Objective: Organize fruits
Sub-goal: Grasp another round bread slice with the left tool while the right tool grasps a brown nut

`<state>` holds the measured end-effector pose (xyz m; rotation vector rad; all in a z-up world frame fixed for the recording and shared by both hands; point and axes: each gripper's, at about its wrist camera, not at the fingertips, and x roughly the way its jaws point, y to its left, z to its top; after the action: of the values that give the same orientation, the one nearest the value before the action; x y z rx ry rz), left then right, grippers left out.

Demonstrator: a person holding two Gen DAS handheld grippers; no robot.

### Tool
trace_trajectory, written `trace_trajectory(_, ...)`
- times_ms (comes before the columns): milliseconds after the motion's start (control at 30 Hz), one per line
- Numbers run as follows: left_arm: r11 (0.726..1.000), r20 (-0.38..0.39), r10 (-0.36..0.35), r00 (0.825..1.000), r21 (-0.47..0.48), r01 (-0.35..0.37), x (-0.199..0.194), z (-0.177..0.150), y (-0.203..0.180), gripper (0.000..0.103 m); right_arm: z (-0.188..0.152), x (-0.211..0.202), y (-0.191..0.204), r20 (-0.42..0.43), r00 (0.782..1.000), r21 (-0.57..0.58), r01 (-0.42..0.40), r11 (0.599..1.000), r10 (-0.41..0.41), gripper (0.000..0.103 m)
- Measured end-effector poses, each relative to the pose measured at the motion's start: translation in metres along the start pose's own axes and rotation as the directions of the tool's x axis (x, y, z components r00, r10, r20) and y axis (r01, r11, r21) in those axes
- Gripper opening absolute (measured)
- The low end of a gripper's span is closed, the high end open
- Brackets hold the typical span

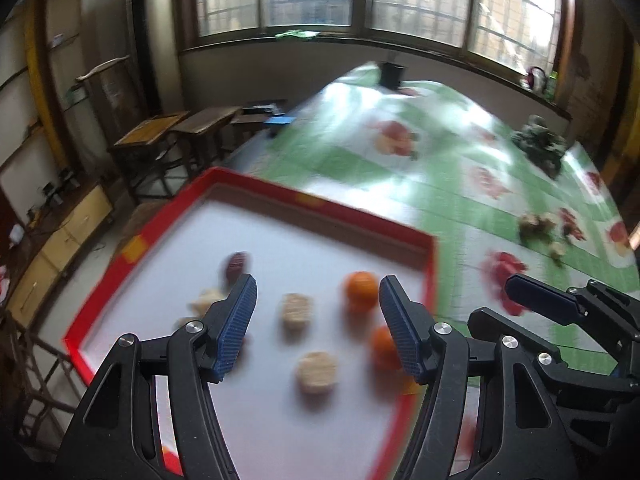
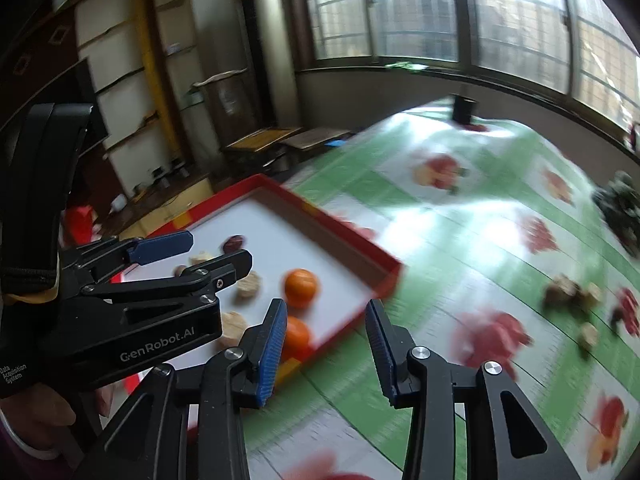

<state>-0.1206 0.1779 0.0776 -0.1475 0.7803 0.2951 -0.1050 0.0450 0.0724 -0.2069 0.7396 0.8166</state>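
Nearest the left wrist lens, the left gripper [image 1: 318,308] hung over the red-rimmed tray [image 1: 320,204] with its blue-padded jaws spread wide and nothing between them. On the tray's white floor, blurred by motion, lay one orange [image 1: 361,289] just inside the right finger, a second orange [image 1: 383,347] partly hidden behind that same finger, two pale round pieces [image 1: 297,309] between the jaws, more pale bits near the left finger, and a dark reddish piece [image 1: 237,265] farther back. At the right edge, the right gripper [image 1: 560,304] reached in above the green and white fruit-print tablecloth [image 1: 360,160]; from this side its jaw spacing could not be judged. A small cluster of brownish items [image 1: 538,224] sat on the cloth well apart from the tray.

From the right wrist lens, the right gripper [image 2: 326,316] was spread open and empty, poised over the tray's near corner and the cloth. Both oranges lay in that corner of the tray, one [image 2: 301,287] behind the other [image 2: 297,337]. The left gripper [image 2: 192,250] stretched across the tray from the left, fingers apart. The brownish cluster [image 2: 572,294] lay on the cloth to the right.
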Motion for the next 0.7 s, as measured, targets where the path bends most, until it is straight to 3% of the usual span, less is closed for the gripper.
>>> trace_trajectory(367, 0.982, -0.034, -0.126, 0.991, 0.135, 0.130, 0.012, 0.009, -0.103, 0.064, -0.035, -0.047, -0.085, -0.008, 0.988, 0.164, 0.152, 0.975, -0.152, 0.041)
trace_trajectory(700, 0.960, -0.093, -0.159, 0.983, 0.218, 0.176, 0.035, 0.006, -0.165, 0.064, -0.066, -0.072, -0.150, -0.037, 0.973, 0.272, 0.229, 0.935, -0.228, 0.042)
